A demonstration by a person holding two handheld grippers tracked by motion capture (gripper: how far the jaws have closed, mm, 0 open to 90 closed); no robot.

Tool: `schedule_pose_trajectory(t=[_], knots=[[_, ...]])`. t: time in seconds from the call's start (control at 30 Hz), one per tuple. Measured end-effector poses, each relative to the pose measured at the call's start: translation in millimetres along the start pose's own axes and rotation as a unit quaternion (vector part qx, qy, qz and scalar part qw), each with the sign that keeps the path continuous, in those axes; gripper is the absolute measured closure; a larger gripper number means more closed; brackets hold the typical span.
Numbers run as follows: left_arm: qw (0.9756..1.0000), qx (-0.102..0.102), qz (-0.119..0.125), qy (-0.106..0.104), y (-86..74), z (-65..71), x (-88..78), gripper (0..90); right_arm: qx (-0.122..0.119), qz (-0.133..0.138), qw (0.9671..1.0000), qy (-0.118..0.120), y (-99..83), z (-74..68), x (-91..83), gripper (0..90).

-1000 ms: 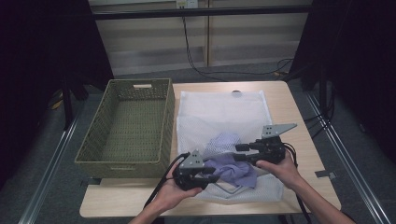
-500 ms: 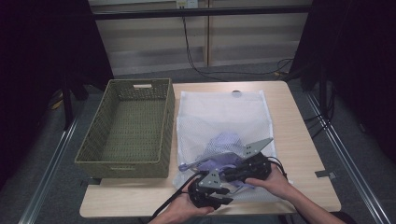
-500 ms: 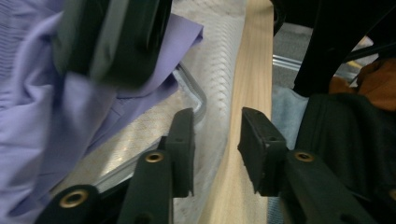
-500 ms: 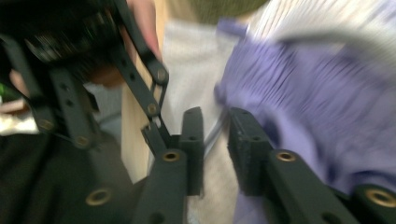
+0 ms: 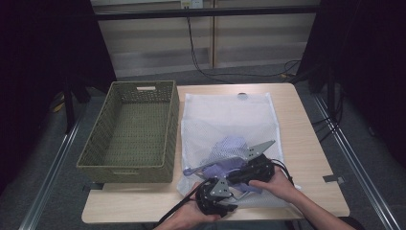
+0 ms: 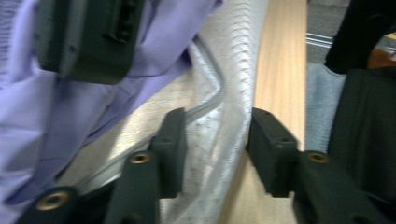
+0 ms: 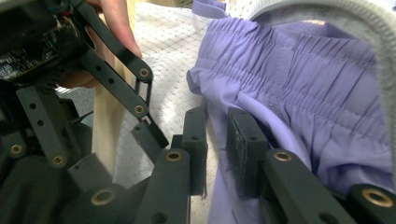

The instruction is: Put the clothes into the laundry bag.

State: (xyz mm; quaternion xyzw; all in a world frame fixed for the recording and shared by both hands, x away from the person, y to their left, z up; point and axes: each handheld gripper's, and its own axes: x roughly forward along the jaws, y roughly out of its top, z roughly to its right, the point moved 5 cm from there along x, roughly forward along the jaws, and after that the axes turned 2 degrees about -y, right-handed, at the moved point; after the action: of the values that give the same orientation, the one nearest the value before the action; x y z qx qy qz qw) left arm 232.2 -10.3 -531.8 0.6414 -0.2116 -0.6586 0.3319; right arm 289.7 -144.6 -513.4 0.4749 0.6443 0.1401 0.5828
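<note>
A white mesh laundry bag (image 5: 230, 115) lies flat on the table with a lavender garment (image 5: 229, 146) partly in it. My left gripper (image 5: 233, 195) is at the bag's near edge. In the left gripper view its jaws (image 6: 215, 140) stand apart, having just been opening, and the bag's rolled hem (image 6: 229, 84) lies loose between them. My right gripper (image 5: 233, 178) reaches in from the right. Its jaws (image 7: 217, 140) have just been closing and are pinched on a fold of the lavender garment (image 7: 303, 93), close beside the left gripper.
An empty olive woven basket (image 5: 129, 129) stands to the left of the bag. Bare wood of the table (image 5: 316, 158) shows to the right. The near table edge is just behind both hands. Cables (image 5: 201, 57) hang down beyond the table.
Both grippers have come down and toward the near edge of the bag, drawing close together. The right jaws have closed on the lavender garment.
</note>
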Motion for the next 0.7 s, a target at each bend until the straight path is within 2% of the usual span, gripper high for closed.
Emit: schedule_pose_trajectory(t=[0.1, 0.23, 0.4, 0.47, 0.5, 0.53, 0.6, 0.63, 0.67, 0.7], knots=[[0.9999, 0.013, -0.006, 0.007, 0.9, -2.8, 0.4, 73.9, 0.003, -0.003, 1.0, -0.003, -0.9, 1.1, 1.5, 78.0], [0.9999, 0.007, -0.008, -0.002, 2.9, -2.2, 2.1, 85.1, 0.001, -0.006, 1.0, -0.003, -2.3, 2.4, 2.4, 79.7], [0.9998, -0.014, 0.002, -0.017, 2.6, -4.7, 2.8, 88.3, 0.003, -0.013, 0.9999, -0.002, -4.4, 4.2, 6.0, 82.3], [0.9996, -0.018, -0.01, -0.018, 1.9, -6.3, 0.9, 88.5, 0.005, -0.015, 0.9999, -0.004, -5.1, 5.2, 7.6, 82.0], [0.9996, -0.018, -0.008, -0.021, 1.7, -6.7, 0.9, 88.5, 0.005, -0.018, 0.9998, -0.005, -5.6, 5.7, 8.2, 82.0], [0.9995, -0.021, 0.005, -0.023, 2.0, -6.4, 2.8, 88.5, 0.005, -0.02, 0.9998, -0.005, -6.0, 6.2, 9.3, 82.1], [0.9995, -0.019, -0.009, -0.025, 1.6, -7.4, 0.9, 88.5, 0.01, -0.022, 0.9997, -0.003, -6.7, 6.6, 11.0, 81.9], [0.9993, -0.024, 0.005, -0.029, 1.9, -7.0, 2.5, 88.5, 0.01, -0.022, 0.9997, -0.002, -7.0, 7.3, 12.1, 81.5], [0.9993, -0.024, 0.004, -0.028, 1.9, -7.3, 2.5, 88.5, 0.01, -0.026, 0.9996, -0.006, -7.4, 8.2, 12.4, 80.8], [0.9994, -0.02, -0.009, -0.027, 1.5, -7.8, 0.8, 88.4, 0.012, -0.025, 0.9996, -0.003, -7.6, 8.5, 13.1, 79.0]])
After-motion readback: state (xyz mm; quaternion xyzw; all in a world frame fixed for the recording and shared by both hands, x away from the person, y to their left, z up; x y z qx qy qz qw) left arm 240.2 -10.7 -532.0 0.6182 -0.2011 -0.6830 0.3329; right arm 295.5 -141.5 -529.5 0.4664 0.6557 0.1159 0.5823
